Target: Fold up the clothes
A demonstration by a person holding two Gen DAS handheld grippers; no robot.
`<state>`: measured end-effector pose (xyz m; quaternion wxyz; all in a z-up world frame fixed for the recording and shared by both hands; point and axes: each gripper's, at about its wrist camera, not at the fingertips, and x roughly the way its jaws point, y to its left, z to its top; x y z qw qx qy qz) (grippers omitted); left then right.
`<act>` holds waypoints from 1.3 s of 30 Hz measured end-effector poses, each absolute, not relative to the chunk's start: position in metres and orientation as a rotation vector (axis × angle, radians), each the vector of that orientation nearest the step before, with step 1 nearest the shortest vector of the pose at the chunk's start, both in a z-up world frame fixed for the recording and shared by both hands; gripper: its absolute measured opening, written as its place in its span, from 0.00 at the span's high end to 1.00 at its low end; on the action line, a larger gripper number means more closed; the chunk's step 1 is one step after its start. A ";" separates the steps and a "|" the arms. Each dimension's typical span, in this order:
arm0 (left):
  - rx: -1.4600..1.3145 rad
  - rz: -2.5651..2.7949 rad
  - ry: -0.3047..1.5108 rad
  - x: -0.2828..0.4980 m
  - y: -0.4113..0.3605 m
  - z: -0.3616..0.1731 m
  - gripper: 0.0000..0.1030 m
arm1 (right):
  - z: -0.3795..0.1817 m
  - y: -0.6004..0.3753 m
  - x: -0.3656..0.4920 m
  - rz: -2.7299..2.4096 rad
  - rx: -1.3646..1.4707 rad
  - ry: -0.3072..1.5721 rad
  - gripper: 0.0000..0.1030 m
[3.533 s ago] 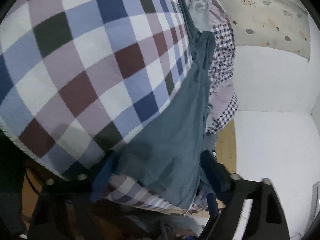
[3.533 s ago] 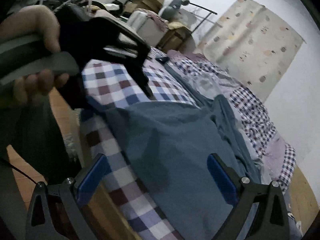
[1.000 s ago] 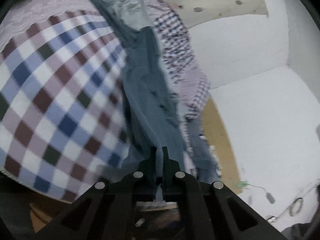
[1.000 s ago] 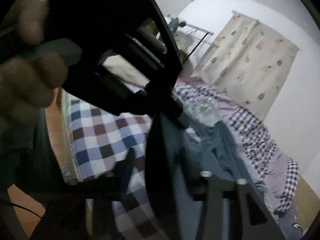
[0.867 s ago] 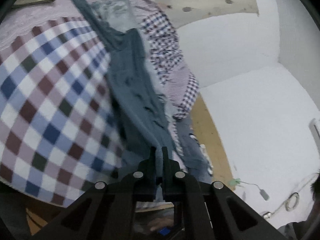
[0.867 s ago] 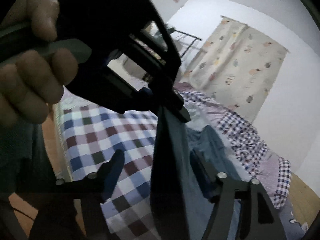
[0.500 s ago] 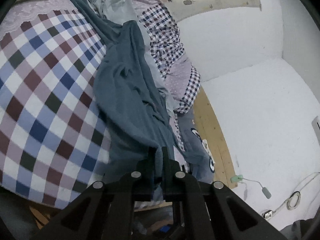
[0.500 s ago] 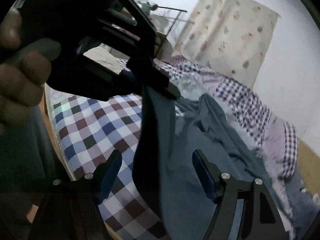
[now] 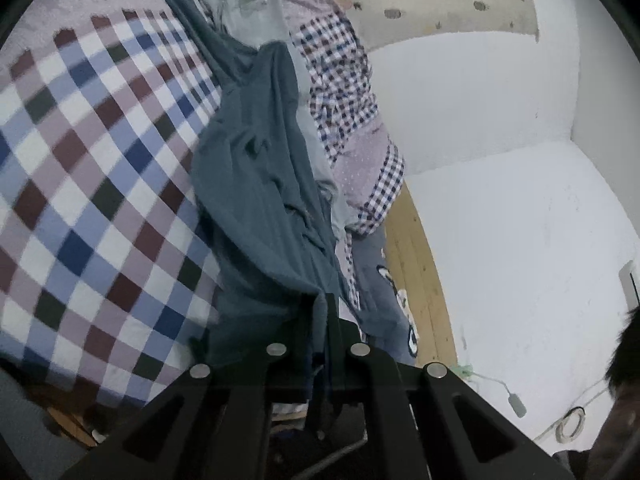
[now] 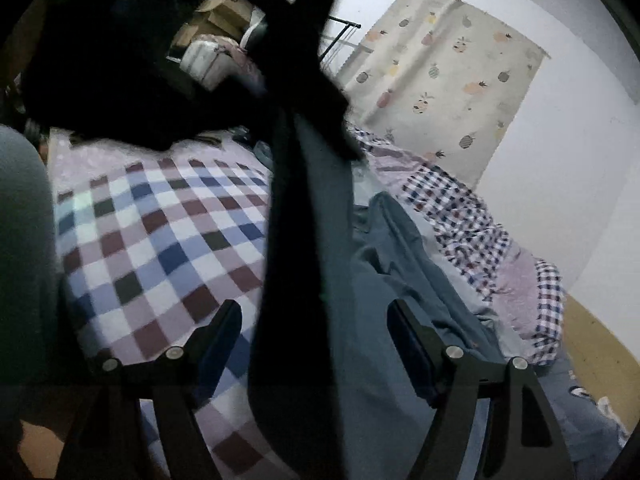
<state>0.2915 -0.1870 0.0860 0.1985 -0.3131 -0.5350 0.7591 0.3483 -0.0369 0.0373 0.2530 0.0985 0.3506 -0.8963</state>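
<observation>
Left wrist view: checked bedspread [image 9: 80,184] and gingham quilt [image 9: 344,92] flanking; left gripper [image 9: 319,304] angled down over bed edge, jaws clamped together on hem of teal garment [image 9: 256,184], creased, trailing up the bed. Right wrist view: left gripper [image 10: 312,120] blocking upper frame, dangling teal garment [image 10: 304,280] between spread-apart, empty jaws of right gripper [image 10: 316,320].

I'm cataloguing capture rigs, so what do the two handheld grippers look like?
Left gripper: matte black angular frame, four round silver bolt heads across it, and narrow black jaws. Right gripper: the same black frame and silver bolts, with blue pads lining the insides of its jaws. No cables or markings are visible.
</observation>
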 end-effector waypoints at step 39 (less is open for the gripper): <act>-0.759 2.347 -1.608 0.332 -0.235 0.103 1.00 | -0.030 0.241 0.301 -2.315 0.480 1.878 0.40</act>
